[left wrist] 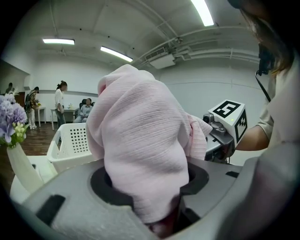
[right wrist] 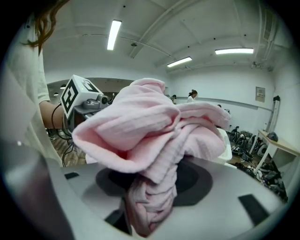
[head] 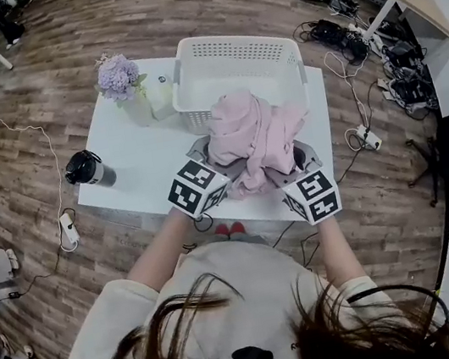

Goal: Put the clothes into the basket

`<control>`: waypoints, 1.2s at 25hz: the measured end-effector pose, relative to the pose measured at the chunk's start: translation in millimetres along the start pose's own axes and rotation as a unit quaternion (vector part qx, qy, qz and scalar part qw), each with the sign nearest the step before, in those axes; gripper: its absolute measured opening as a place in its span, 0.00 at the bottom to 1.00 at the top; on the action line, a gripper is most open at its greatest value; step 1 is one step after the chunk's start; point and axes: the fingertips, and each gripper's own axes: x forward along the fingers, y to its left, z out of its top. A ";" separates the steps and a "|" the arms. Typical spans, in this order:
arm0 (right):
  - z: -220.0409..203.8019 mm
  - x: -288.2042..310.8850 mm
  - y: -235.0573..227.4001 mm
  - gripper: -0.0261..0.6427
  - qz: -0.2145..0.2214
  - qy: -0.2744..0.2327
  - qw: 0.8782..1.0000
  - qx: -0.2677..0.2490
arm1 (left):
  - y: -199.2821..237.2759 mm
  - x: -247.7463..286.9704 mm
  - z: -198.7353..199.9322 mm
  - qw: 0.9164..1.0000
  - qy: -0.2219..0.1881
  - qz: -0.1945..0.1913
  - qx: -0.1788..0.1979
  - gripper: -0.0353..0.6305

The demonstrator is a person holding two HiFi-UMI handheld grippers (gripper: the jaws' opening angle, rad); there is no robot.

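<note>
A pink ribbed garment (head: 252,139) is bunched up and held above the white table (head: 137,168), just in front of the white perforated laundry basket (head: 232,68). My left gripper (head: 212,168) is shut on its left side, the cloth (left wrist: 140,154) pinched between the jaws and piled over them. My right gripper (head: 292,173) is shut on the right side, a twisted fold of the garment (right wrist: 152,187) clamped in its jaws. The basket (left wrist: 70,143) shows behind the cloth in the left gripper view. Both sets of fingertips are hidden by the fabric.
A vase of purple flowers (head: 122,85) and a small pale bottle (head: 162,95) stand left of the basket. A black flask (head: 89,168) lies at the table's left edge. Cables and a power strip (head: 68,230) are on the wood floor. People stand far off (left wrist: 60,101).
</note>
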 end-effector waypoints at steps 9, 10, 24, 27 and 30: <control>57.6 -14.9 -16.0 0.39 -0.026 -0.046 0.998 -0.039 | 7.1 -16.2 58.4 0.997 -0.063 0.028 0.032 0.42; 63.2 -15.0 -20.3 0.39 -0.029 -0.049 0.997 -0.044 | 9.5 -15.5 64.9 0.997 -0.067 0.030 0.034 0.42; 145.1 -0.7 -69.4 0.39 -0.065 -0.101 0.990 -0.071 | 57.3 -10.9 147.6 0.988 -0.117 0.060 0.082 0.42; 160.3 6.9 -82.5 0.39 -0.073 -0.111 0.988 -0.076 | 71.5 -7.3 163.0 0.986 -0.130 0.067 0.086 0.42; 170.0 19.7 -98.8 0.39 -0.077 -0.113 0.988 -0.076 | 89.0 0.4 174.1 0.984 -0.137 0.073 0.087 0.42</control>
